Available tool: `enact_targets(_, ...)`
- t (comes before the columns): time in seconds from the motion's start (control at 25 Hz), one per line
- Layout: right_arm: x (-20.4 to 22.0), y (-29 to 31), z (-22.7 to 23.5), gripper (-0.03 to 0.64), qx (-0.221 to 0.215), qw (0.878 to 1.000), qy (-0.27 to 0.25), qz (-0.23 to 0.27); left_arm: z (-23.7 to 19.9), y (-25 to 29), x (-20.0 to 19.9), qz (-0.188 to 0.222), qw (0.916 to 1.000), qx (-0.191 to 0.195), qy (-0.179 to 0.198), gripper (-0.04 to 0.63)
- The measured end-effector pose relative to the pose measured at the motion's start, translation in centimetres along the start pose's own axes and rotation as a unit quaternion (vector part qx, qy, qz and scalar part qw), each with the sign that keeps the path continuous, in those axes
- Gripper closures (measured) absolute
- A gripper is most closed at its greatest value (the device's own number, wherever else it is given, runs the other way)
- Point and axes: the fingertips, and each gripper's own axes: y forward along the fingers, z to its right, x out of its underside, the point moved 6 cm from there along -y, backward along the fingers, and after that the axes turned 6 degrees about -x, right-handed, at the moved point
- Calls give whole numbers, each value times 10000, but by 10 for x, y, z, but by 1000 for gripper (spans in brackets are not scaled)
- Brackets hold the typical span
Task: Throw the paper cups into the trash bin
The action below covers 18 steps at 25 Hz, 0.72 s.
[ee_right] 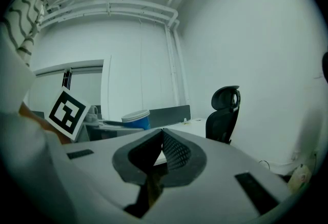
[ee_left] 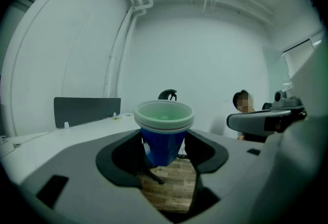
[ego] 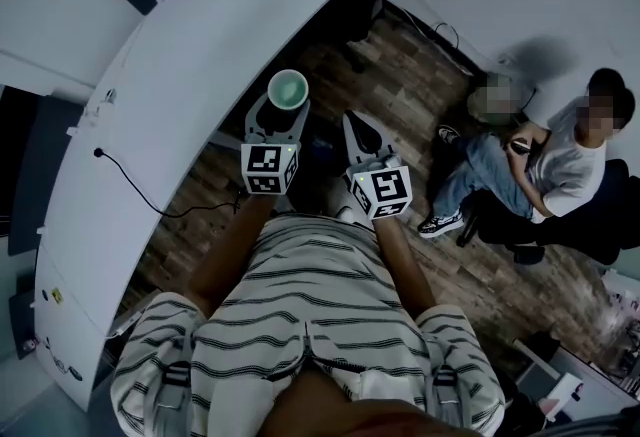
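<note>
Head view: the left hand-held gripper [ego: 284, 115] carries the paper cups [ego: 288, 90] upright, mouth up, above the wooden floor [ego: 420, 75] just off the curved edge of the white desk [ego: 180, 65]; the right hand-held gripper [ego: 358, 125] lies beside it, apart from the cups. A dark cable [ego: 150, 197] trails over the desk, and a seated person [ego: 545, 160] is at the right. Left gripper view: the jaws are closed on the blue wall of the paper cups [ee_left: 164, 133], which appear as nested cups with two white rims and a pale green interior, held between the two pads of the left hand-held gripper [ee_left: 164, 155]; the floor shows below them. A dark divider panel [ee_left: 87, 110] stands on the desk behind, and the right hand-held gripper [ee_left: 265, 121] enters from the right. Right gripper view: the jaws of the right hand-held gripper [ee_right: 161, 147] meet with nothing between them. Beyond lie the left gripper's marker cube [ee_right: 66, 112], the paper cups [ee_right: 137, 119] and a black office chair [ee_right: 224, 113].
</note>
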Motion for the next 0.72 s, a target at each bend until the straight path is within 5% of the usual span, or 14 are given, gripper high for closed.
enact_targets(0.72, 3, -24, 4, 609, 428, 9990, 62, 60, 33, -22, 14, -154, 9979, 598, 186, 316)
